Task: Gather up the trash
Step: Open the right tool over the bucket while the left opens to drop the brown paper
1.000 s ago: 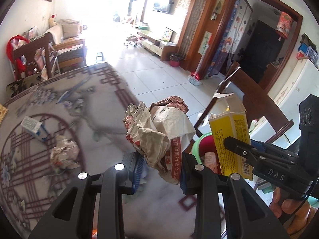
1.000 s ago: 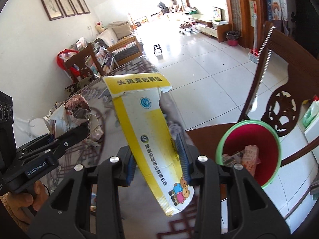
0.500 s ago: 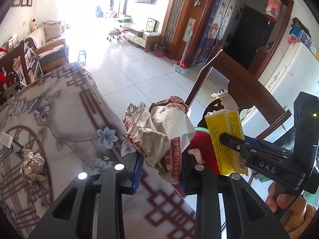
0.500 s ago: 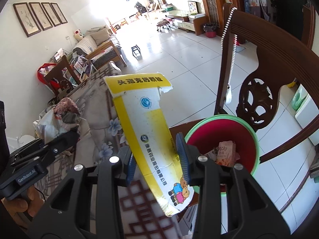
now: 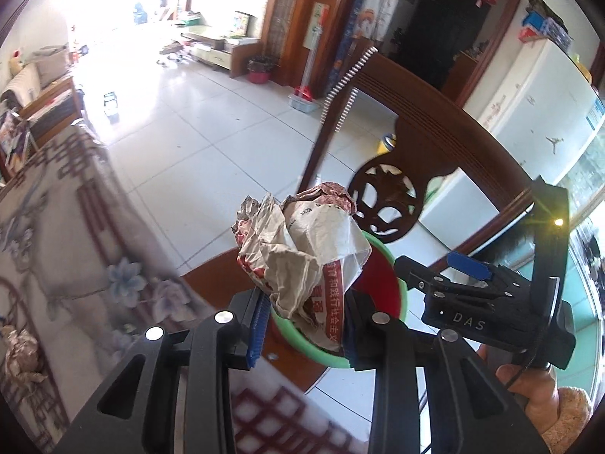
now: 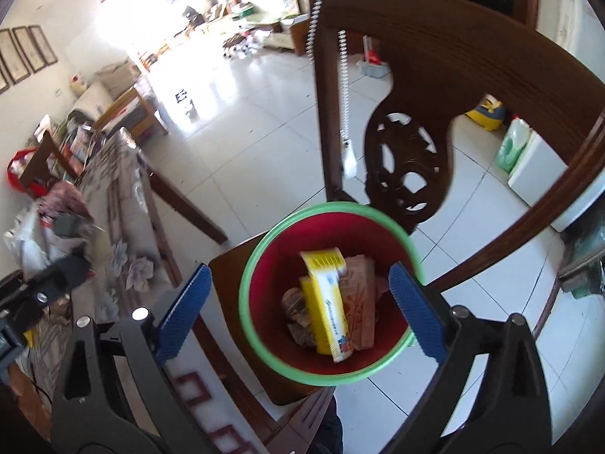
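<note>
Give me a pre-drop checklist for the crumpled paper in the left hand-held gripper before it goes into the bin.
1. Crumpled paper wad gripped by left hand-held gripper: ok, pads press on it.
2. Wad over the green-rimmed bin: cannot tell; it overlaps the rim in the left wrist view, but only partly.
3. Right hand-held gripper clear of load: ok, jaws opening, nothing between them.
4. Yellow box inside bin: ok, lying among other trash.
5. Room left in bin: ok, red wall shows above the trash.
6. Bin steady on chair seat: cannot tell.
</note>
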`<state>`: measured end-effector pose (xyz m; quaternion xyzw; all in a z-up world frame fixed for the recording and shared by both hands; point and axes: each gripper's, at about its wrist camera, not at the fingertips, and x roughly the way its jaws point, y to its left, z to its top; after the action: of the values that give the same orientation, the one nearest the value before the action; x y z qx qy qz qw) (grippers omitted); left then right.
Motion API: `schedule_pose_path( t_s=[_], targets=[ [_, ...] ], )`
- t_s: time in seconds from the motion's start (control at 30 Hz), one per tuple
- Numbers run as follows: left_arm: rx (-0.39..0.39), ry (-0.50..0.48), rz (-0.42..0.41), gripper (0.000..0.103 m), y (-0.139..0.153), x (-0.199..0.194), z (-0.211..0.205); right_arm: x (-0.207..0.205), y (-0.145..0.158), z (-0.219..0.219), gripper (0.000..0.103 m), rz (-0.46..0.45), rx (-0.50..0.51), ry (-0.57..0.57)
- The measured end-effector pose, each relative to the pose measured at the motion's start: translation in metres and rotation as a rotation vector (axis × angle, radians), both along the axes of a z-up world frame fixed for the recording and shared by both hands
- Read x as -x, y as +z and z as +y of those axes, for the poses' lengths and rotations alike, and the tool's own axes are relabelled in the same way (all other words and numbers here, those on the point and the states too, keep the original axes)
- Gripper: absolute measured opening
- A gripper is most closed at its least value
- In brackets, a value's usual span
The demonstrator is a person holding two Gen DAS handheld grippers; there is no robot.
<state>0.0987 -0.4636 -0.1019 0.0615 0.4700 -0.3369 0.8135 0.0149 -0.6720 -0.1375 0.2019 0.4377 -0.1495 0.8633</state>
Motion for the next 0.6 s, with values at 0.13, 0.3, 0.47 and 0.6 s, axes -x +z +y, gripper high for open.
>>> schedule_pose_path(
  t_s=[0.13,0.3,0.47,0.6],
  targets=[
    [0.001,-0.073,0.037,0.031,-0.015,0.002,-0.033,0.017,0.003,-0.017,0.094,-0.008,-0.001,-0.073],
    [0.008,-0.125,0.050,0.070,-0.025,0.007,-0.059,0.036,0.009,-0.028,0.094,0.003,0.028,-0.143],
    [0.033,-0.115,0.035,0.072,-0.018,0.012,-0.051,0.045,0.015,-0.028,0.094,-0.006,0.038,-0.160],
    [0.052,-0.078,0.011,0.072,-0.005,0.012,-0.027,0.043,0.021,-0.019,0.094,-0.017,0.048,-0.142]
  ],
)
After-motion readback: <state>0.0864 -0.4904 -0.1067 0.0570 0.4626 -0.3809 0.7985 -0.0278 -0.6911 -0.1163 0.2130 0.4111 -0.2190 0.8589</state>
